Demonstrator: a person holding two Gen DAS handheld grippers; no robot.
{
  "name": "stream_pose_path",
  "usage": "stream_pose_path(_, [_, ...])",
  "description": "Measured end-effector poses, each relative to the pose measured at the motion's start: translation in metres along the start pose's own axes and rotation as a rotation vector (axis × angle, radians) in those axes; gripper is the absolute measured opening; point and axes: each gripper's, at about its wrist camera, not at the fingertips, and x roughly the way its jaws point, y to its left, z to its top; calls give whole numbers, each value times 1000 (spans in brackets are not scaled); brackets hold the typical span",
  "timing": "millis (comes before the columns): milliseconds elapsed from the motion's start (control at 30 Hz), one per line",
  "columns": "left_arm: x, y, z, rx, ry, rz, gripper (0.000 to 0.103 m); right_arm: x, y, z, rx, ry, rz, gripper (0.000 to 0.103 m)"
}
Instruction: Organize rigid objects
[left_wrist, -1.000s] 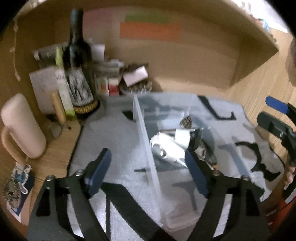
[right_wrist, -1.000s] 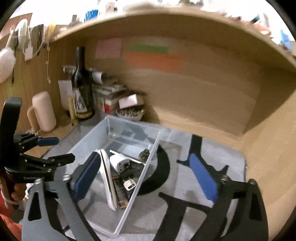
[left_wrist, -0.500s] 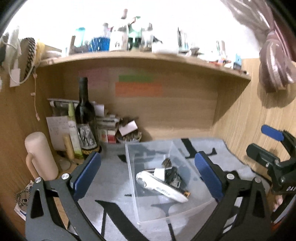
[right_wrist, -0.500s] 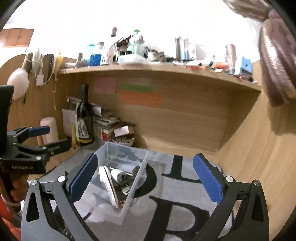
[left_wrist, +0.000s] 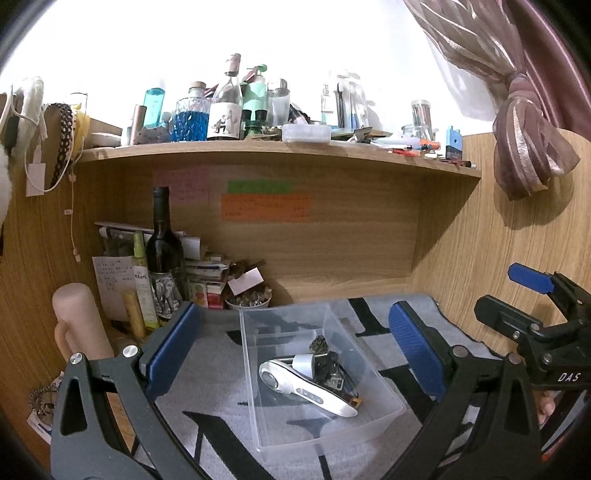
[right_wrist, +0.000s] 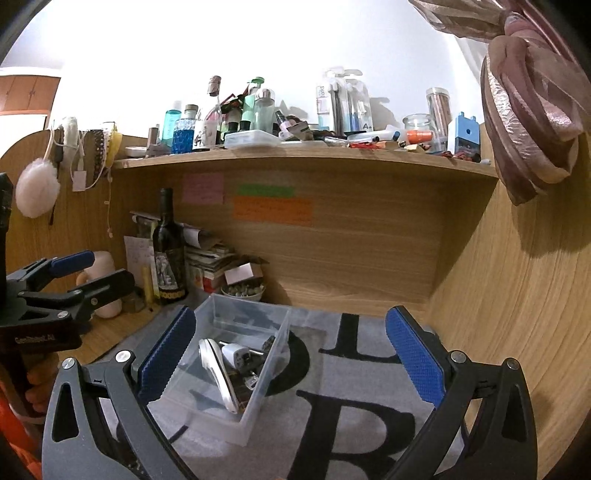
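A clear plastic bin sits on a grey mat with black letters. It holds a white handheld device, a white plug adapter and several small dark items. The bin also shows in the right wrist view, with the white device on edge and the adapter. My left gripper is open and empty, raised above and in front of the bin. My right gripper is open and empty, raised over the mat just right of the bin.
A dark wine bottle, a cream mug, stacked papers and a small bowl crowd the back left corner. A wooden shelf loaded with bottles hangs overhead. A wooden wall closes the right side.
Both grippers have pulled back and risen from close above the bin, so the shelf and wall above come into view. Both stay open and empty.
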Motion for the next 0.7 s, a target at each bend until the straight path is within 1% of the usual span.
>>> stream_pose_path(167, [0,-2,0,2,-4,-2,103,-2,-1,0,8,-11,-8,103])
stream_pose_path(700, [5,-4,1,-6,3,-11,103,1,-11,-1,39,-3,-1,103])
